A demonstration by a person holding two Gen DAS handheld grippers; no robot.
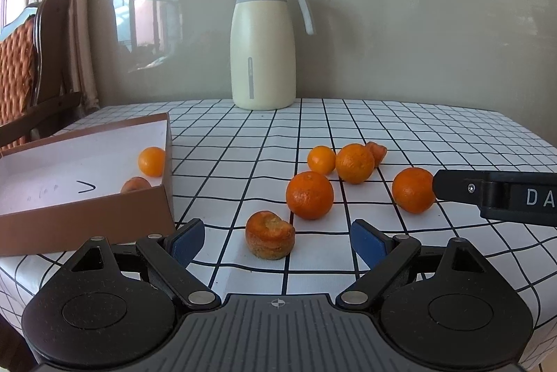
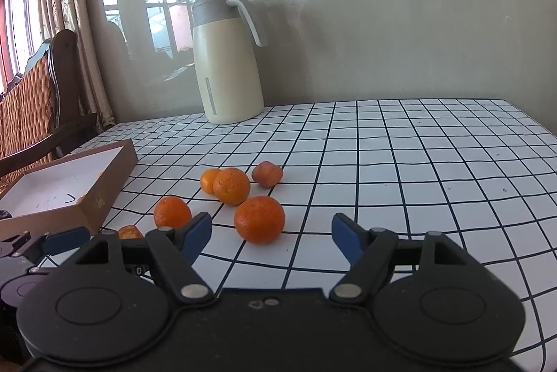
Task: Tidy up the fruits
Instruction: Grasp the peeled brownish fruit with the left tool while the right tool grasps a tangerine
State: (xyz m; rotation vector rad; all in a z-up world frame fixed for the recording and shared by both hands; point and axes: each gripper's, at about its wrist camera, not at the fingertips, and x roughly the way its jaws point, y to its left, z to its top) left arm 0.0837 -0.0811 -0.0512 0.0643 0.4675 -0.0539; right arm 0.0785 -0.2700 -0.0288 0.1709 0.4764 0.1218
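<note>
Several oranges lie loose on the checked tablecloth. My left gripper (image 1: 276, 236) is open, and a shrivelled, dented orange (image 1: 269, 234) sits between its blue pads without touching them. My right gripper (image 2: 271, 227) is open around a round orange (image 2: 259, 219), with gaps on both sides. In the left wrist view, one of the right gripper's fingers (image 1: 487, 191) reaches in from the right beside that orange (image 1: 413, 190). A brown cardboard box (image 1: 87, 215) with a white inside stands at the left and holds two small oranges (image 1: 152, 161).
A cream thermos jug (image 1: 263, 51) stands at the back of the table against the wall. More oranges (image 1: 354, 162) cluster mid-table, one large orange (image 1: 310, 195) nearer. A wooden chair (image 1: 34, 58) stands left of the table. The table's right edge (image 2: 536, 128) drops off.
</note>
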